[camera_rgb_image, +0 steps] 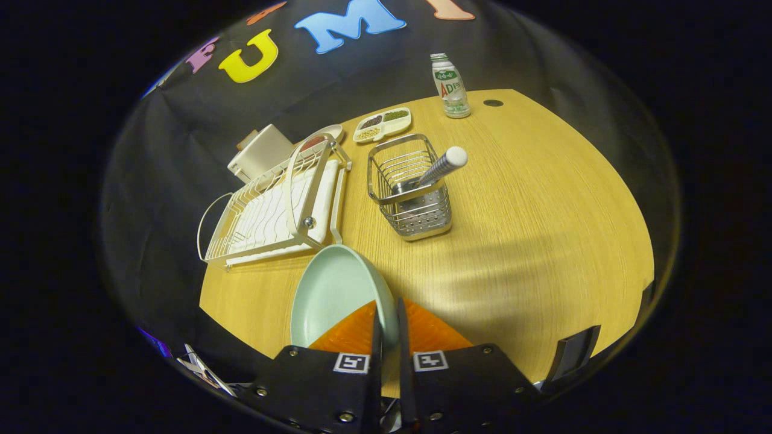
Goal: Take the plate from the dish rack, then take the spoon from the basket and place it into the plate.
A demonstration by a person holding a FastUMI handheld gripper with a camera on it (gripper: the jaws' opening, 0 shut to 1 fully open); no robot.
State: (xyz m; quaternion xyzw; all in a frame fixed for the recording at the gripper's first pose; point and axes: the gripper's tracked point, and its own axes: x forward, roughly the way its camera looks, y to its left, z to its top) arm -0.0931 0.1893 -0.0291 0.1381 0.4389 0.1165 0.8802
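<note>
Gripper (386, 328) is clamped on the plate (332, 295): both fingers pinch its right rim, fingers nearly together. The plate is out of the rack (271, 208), tilted, just near of the rack's near corner and over the table (531, 229). Whether its left edge touches the wood I can't tell; the fisheye warps that part.

The spoon (443, 166) stands in the basket (413, 190), handle leaning right and far, bowl hidden in the mesh. The basket sits right of the rack, apart from it.

Risks:
- The grip is on a thin rim only. The plate could swing or slip out if moved fast.
- The plate's far edge is close to the rack frame; a leftward or far move could clip it.
- Setting down tilted, the plate may rock or slide on the smooth wood.
- Put down too near the basket, it crowds the reach for the spoon.
- The spoon handle is round and slanted, so an off-centre pinch could tip the basket.

Count: one plate, one rack, one basket, one spoon, one bottle (450, 85) far right, one divided snack tray (382, 124) far centre, one white box (260, 154) behind the rack.
</note>
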